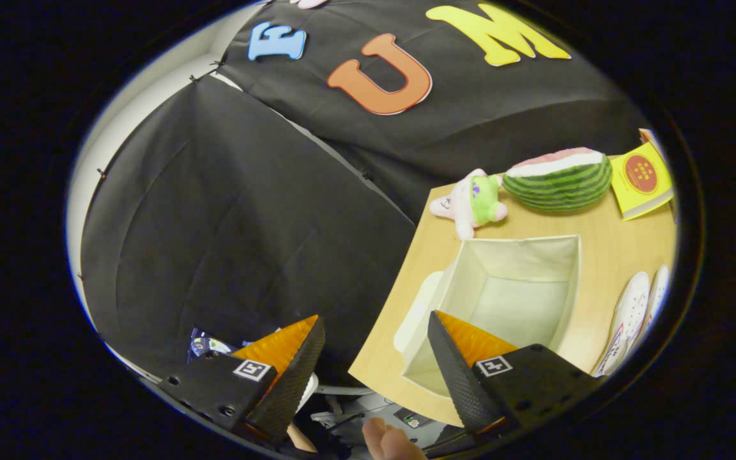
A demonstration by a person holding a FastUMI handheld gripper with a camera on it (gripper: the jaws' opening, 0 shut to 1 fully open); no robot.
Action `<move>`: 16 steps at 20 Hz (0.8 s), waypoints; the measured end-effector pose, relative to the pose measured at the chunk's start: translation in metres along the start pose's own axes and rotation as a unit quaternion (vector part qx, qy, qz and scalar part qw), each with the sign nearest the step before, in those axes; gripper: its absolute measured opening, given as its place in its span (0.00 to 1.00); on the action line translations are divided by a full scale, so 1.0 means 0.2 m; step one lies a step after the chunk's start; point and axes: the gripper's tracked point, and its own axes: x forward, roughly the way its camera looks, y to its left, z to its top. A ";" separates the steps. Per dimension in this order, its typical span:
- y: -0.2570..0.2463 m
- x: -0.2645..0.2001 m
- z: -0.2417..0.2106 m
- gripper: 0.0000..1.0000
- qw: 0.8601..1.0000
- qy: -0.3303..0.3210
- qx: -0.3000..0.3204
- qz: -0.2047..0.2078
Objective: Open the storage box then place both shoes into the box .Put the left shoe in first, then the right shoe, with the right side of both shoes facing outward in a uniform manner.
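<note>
— Canvas, white: item one, pair of shoes (633, 319). Where are they?

— On the desk (604, 255), just right of the storage box (515, 281), lying side by side, partly out of sight. Which is left and which right, I cannot tell from here.

— Handling?

— Judged light, with soft uppers and stiffer rubber soles. A grip across the heel or the sole edge should hold better than pinching loose cloth.

— Item two, the box?

— Cream fabric, open-topped, nothing visible inside. Its walls look thin and likely to flex if nudged. A pale flat piece (416, 313) lies against its left side, perhaps the lid.

— Gripper (374, 358)?

— Fingers spread wide apart, holding nothing; the right one overlaps the box's near corner, the left hangs off the desk.

— Beyond?

— Plush toy (473, 204), watermelon (559, 179), yellow book (641, 179) along the far edge. A fingertip (384, 441) shows below the gripper.
</note>
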 end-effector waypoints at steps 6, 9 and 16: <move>-0.35 -0.17 -0.07 1.00 0.998 0.019 -0.005 -0.067; -0.57 -0.25 -0.11 1.00 0.992 0.028 -0.027 -0.120; -1.11 -0.47 -0.26 1.00 0.967 0.059 -0.050 -0.244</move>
